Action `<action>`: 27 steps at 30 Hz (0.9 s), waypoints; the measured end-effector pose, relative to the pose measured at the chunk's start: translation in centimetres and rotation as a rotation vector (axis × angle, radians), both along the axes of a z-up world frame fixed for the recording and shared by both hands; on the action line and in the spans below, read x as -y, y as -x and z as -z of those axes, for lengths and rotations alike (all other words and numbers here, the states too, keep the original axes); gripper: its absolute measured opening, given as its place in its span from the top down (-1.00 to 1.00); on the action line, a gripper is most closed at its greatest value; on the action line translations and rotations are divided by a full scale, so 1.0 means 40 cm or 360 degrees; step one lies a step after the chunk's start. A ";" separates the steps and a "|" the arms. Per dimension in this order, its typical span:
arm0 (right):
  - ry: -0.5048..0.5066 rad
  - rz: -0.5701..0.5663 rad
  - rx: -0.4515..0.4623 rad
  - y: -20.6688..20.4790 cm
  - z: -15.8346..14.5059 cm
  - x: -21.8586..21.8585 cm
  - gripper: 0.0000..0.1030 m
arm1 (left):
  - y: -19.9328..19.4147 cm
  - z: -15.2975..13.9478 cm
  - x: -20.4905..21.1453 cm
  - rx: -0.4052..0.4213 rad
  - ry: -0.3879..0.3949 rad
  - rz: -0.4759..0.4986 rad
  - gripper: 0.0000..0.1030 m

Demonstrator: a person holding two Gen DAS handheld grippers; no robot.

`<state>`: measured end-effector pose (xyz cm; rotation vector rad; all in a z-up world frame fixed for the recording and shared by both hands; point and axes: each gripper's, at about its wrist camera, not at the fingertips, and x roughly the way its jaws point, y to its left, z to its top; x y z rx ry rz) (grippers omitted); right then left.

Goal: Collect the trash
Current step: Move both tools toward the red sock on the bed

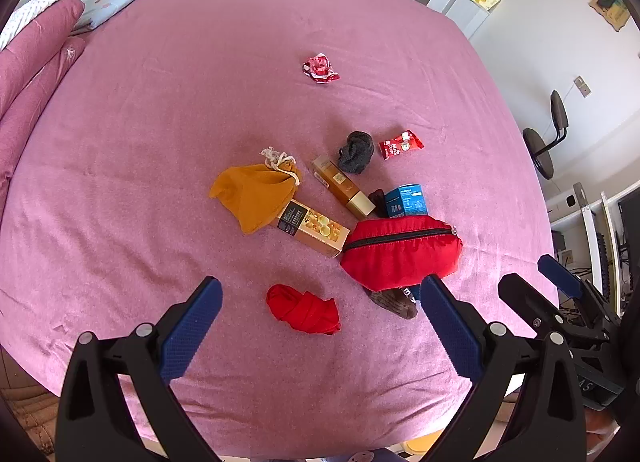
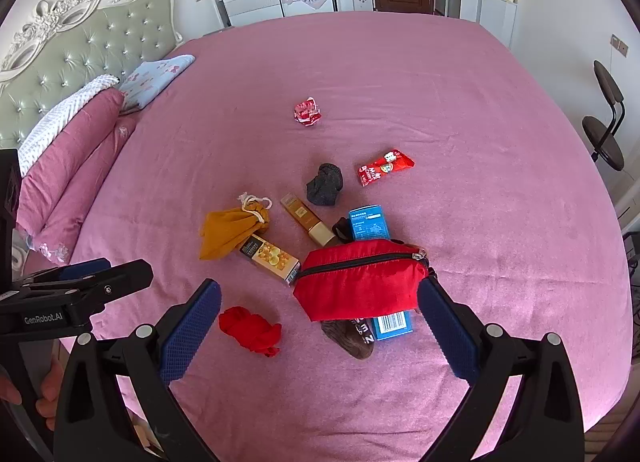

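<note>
On the pink bed lie a crumpled red wrapper (image 1: 320, 69) (image 2: 307, 113), a red snack packet (image 1: 401, 144) (image 2: 385, 167), a gold box (image 1: 312, 227) (image 2: 272, 257), a gold tube box (image 1: 344, 187) (image 2: 307, 219) and a blue box (image 1: 405, 201) (image 2: 368, 222). A red zip pouch (image 1: 400, 252) (image 2: 360, 280) lies in front of them. My left gripper (image 1: 320, 326) is open and empty above the near bed edge. My right gripper (image 2: 320, 322) is open and empty, its right finger (image 2: 444, 322) beside the pouch.
A mustard drawstring bag (image 1: 252, 192), grey sock (image 1: 356, 152), red cloth bundle (image 1: 304, 309) and brown sock (image 2: 352, 338) lie among the items. A second blue box (image 2: 392, 324) sits under the pouch. Pillows (image 2: 72, 150) are at the left. An office chair (image 2: 604, 130) stands right.
</note>
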<state>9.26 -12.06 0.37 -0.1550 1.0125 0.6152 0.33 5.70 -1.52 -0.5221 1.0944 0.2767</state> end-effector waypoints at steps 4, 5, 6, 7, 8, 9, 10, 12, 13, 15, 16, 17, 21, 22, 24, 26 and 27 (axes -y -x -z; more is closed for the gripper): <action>-0.0001 -0.0004 0.0001 0.000 -0.001 -0.005 -0.83 | -0.003 0.000 -0.005 0.0002 0.0000 -0.0002 -0.92; -0.0001 -0.0005 0.0000 0.000 -0.001 -0.005 -0.83 | -0.003 0.000 -0.006 0.0001 -0.0002 -0.0002 -0.92; -0.0002 -0.0006 0.0000 -0.001 0.000 -0.005 -0.83 | -0.003 0.001 -0.006 0.0001 -0.0002 0.0000 -0.92; 0.0000 -0.0005 0.0001 -0.002 0.001 -0.005 -0.83 | -0.005 0.001 -0.007 -0.0001 -0.0004 0.0002 -0.92; 0.0000 -0.0004 0.0002 -0.002 0.001 -0.005 -0.83 | -0.006 0.002 -0.008 -0.0003 -0.0004 0.0001 -0.92; -0.0001 -0.0004 0.0000 -0.003 0.001 -0.005 -0.83 | -0.006 0.002 -0.009 -0.0002 -0.0001 0.0002 -0.92; 0.0000 -0.0002 -0.0001 -0.004 0.002 -0.006 -0.83 | -0.007 0.003 -0.010 -0.0002 0.0000 0.0003 -0.92; 0.0001 -0.0002 -0.0001 -0.005 0.003 -0.005 -0.83 | -0.007 0.003 -0.011 -0.0002 -0.0003 0.0003 -0.92; 0.0003 0.0000 0.0001 -0.005 0.002 -0.005 -0.83 | -0.007 0.004 -0.011 -0.0004 -0.0001 0.0001 -0.92; -0.0004 0.0008 0.0005 -0.005 0.002 -0.001 -0.83 | -0.007 0.005 -0.012 -0.0004 0.0004 -0.0002 -0.92; -0.0005 0.0013 0.0006 -0.005 0.002 -0.001 -0.83 | -0.006 0.005 -0.013 -0.0005 0.0006 -0.0005 -0.92; -0.0002 0.0018 0.0004 -0.005 0.003 0.000 -0.83 | -0.005 0.005 -0.014 -0.0005 0.0006 -0.0005 -0.92; -0.0003 0.0029 -0.0005 -0.007 0.005 0.002 -0.83 | -0.005 0.008 -0.018 -0.0011 0.0001 -0.0003 -0.92; -0.0001 0.0030 -0.0003 -0.007 0.005 0.002 -0.83 | -0.005 0.009 -0.018 -0.0012 -0.0001 -0.0002 -0.92; 0.0001 0.0028 -0.0003 -0.007 0.006 0.002 -0.83 | -0.005 0.010 -0.018 -0.0016 -0.0007 0.0004 -0.92; 0.0001 0.0028 -0.0006 -0.007 0.008 0.002 -0.83 | -0.005 0.012 -0.019 -0.0022 -0.0009 0.0005 -0.92; 0.0002 0.0028 -0.0011 -0.007 0.008 0.002 -0.83 | -0.004 0.014 -0.020 -0.0024 -0.0008 0.0004 -0.92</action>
